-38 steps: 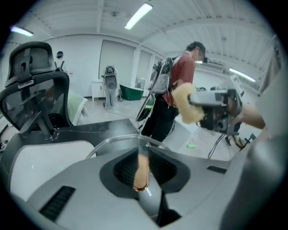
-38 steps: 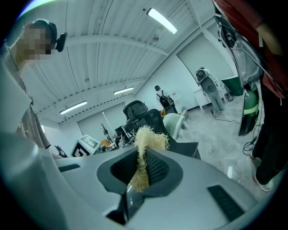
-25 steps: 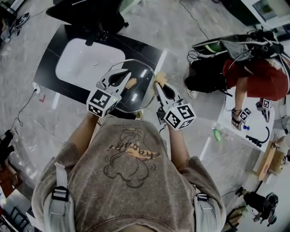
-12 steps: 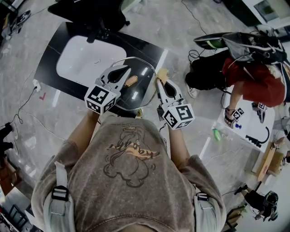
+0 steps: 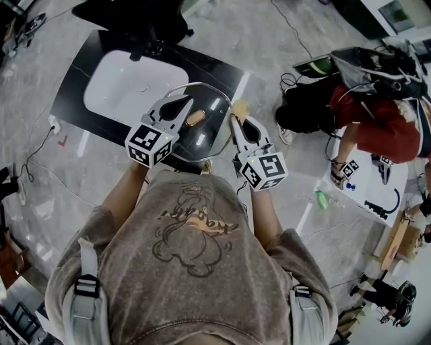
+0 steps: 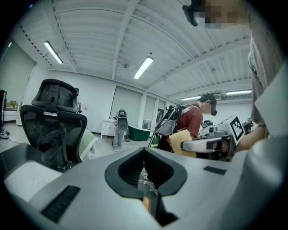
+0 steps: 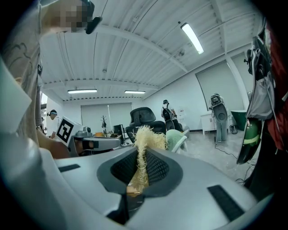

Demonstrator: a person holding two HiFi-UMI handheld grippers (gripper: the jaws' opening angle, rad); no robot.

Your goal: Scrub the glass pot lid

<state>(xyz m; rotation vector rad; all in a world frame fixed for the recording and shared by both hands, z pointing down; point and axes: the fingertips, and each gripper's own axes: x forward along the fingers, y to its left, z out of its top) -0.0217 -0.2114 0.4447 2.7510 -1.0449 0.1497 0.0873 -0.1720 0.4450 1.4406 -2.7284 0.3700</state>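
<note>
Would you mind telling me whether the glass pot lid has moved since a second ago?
No: the glass lid still hangs over the black counter's right end, just right of the white basin.

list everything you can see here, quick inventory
glass pot lid: one, clear with a metal rim and tan knob, held up in front of the person
scrubber: one, yellow and fibrous, at the lid's right rim
sink: one, white, set in the counter beyond the lid
counter: one, black, around the sink
office chair: one, black, behind the sink
other person: one, red top, low at the right
green item: one, small, maybe a bottle, on the floor at right
left tongs: one, grey, shut on the lid's left rim
right tongs: one, grey, shut on the scrubber
</note>
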